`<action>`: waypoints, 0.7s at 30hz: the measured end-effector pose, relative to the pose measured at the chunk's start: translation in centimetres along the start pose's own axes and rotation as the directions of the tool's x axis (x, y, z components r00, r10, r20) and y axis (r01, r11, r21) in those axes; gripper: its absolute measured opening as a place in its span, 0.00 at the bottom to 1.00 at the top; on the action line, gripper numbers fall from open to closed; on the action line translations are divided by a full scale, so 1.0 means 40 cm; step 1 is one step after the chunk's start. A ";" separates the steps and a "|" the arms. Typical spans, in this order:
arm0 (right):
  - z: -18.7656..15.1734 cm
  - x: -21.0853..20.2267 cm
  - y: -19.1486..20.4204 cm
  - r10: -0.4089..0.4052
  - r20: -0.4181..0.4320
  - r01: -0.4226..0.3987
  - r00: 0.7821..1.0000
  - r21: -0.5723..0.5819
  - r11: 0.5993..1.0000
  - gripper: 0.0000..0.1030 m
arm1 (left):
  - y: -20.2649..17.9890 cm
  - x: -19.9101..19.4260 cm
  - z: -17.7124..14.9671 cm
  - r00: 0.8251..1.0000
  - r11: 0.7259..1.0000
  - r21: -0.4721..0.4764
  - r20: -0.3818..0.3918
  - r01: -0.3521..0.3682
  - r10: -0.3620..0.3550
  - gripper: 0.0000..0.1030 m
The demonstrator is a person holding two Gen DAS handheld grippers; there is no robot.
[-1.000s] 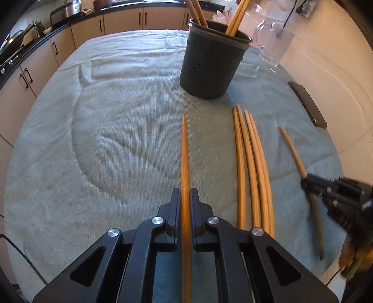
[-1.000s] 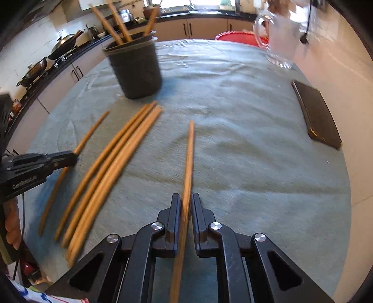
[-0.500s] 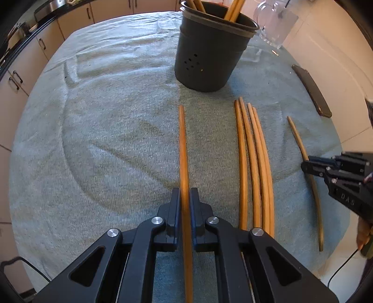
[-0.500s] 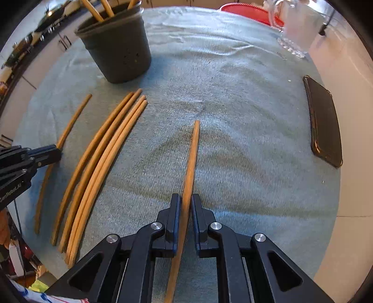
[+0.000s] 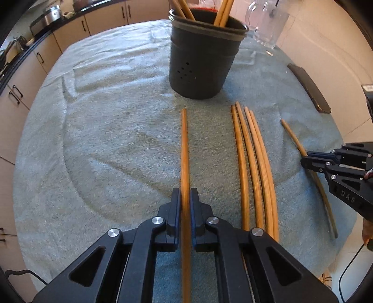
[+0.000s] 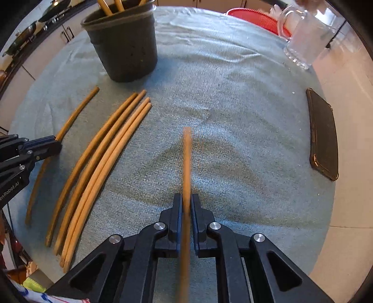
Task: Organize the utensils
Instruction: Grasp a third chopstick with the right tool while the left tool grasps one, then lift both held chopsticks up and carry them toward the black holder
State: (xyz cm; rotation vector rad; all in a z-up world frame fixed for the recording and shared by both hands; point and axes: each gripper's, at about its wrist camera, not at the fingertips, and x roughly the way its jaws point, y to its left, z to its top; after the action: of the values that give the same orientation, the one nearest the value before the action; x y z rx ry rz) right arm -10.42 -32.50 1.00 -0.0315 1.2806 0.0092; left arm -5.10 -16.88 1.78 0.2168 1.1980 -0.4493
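Note:
My left gripper [image 5: 185, 197] is shut on a wooden chopstick [image 5: 184, 149] that points at the dark utensil holder [image 5: 200, 63], which has several chopsticks standing in it. My right gripper [image 6: 185, 202] is shut on another wooden chopstick [image 6: 187, 160], held above the cloth. Several loose chopsticks [image 5: 253, 163] lie side by side between the grippers; they also show in the right wrist view [image 6: 100, 160]. The holder [image 6: 126, 49] is at the upper left in the right wrist view. Each gripper shows in the other's view, the right [image 5: 305, 160] and the left [image 6: 58, 145].
A grey-green cloth [image 5: 105, 116] covers the round table. A black phone [image 6: 324, 135] lies at the right edge. A glass jug [image 6: 305, 39] stands at the far right, with a red basket [image 6: 254, 18] behind it. Kitchen cabinets [image 5: 21, 88] run along the left.
Both grippers have moved forward toward the holder, each still holding its chopstick. The right gripper's chopstick has lifted and swung straighter.

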 end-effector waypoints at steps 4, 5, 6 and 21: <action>-0.047 -0.036 0.002 0.047 0.084 -0.051 0.995 0.041 0.998 0.07 | 0.001 -0.055 -0.029 0.997 1.000 -0.013 0.082 0.001 0.000 0.07; -0.060 -0.050 0.001 0.054 0.108 -0.059 0.993 0.045 0.997 0.07 | 0.008 -0.078 -0.037 0.993 1.000 -0.009 0.117 -0.004 0.005 0.07; -0.078 -0.067 0.006 0.064 0.130 -0.071 0.990 0.049 0.996 0.07 | 0.008 -0.094 -0.042 0.990 1.000 -0.007 0.139 -0.007 0.008 0.07; -0.169 -0.239 -0.003 0.094 0.434 -0.138 0.896 0.071 0.988 0.07 | -0.004 -0.294 -0.139 0.918 1.000 -0.031 0.397 -0.006 0.018 0.07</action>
State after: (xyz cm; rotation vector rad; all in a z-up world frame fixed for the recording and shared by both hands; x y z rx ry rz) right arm -19.61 -32.70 8.24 0.1282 0.8361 0.0521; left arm -13.28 -12.23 10.74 0.1000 0.8018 -0.4400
